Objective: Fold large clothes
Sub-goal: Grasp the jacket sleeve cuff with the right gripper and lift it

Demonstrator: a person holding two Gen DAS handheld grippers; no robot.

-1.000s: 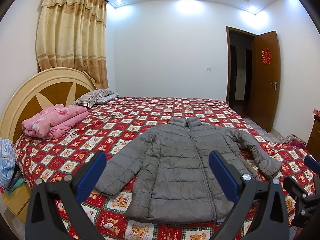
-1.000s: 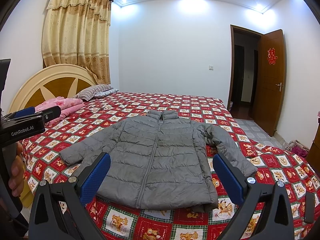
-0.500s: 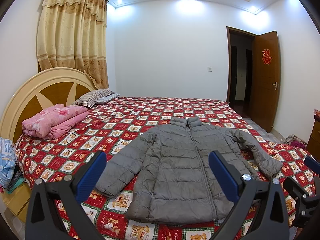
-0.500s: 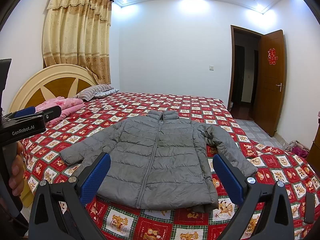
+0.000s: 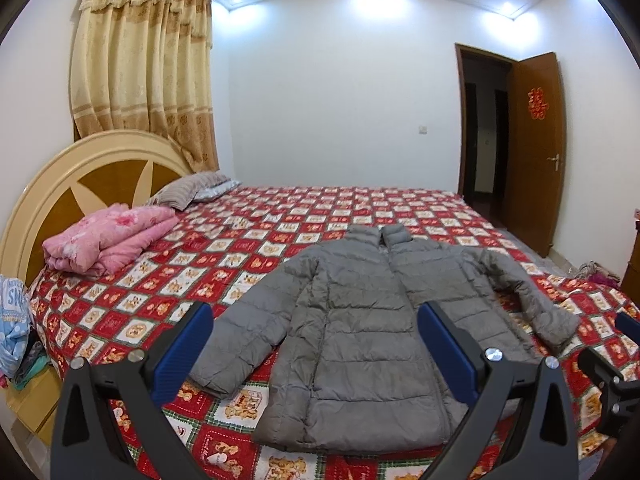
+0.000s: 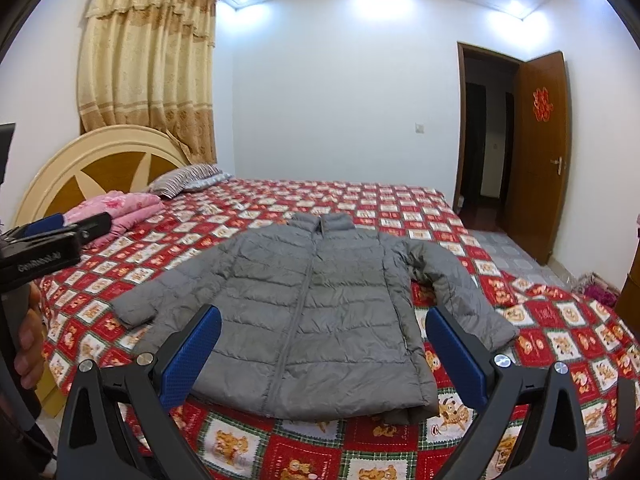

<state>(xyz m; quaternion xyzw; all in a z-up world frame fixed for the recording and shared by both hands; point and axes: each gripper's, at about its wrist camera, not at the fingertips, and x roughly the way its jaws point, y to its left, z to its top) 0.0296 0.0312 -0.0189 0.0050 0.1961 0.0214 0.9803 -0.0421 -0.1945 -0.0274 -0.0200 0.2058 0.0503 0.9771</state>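
A grey puffer jacket (image 5: 360, 320) (image 6: 312, 320) lies flat and zipped on the red patterned bedspread (image 5: 280, 216) (image 6: 560, 320), collar away from me, both sleeves spread out to the sides. My left gripper (image 5: 314, 344) hangs open above the jacket's near hem, nothing between its blue pads. In the same way my right gripper (image 6: 322, 348) is open over the hem, clear of the cloth. The left gripper's body (image 6: 44, 248) shows at the left edge of the right wrist view, held by a hand (image 6: 28, 344).
A folded pink blanket (image 5: 108, 240) and striped pillows (image 5: 192, 190) lie by the round headboard (image 5: 80, 184). A brown door (image 5: 536, 152) stands open at the right. Clothes lie on the floor (image 6: 596, 286) past the bed's corner.
Both views have crept slightly closer and lower toward the jacket. The jacket has not moved and both grippers stay open.
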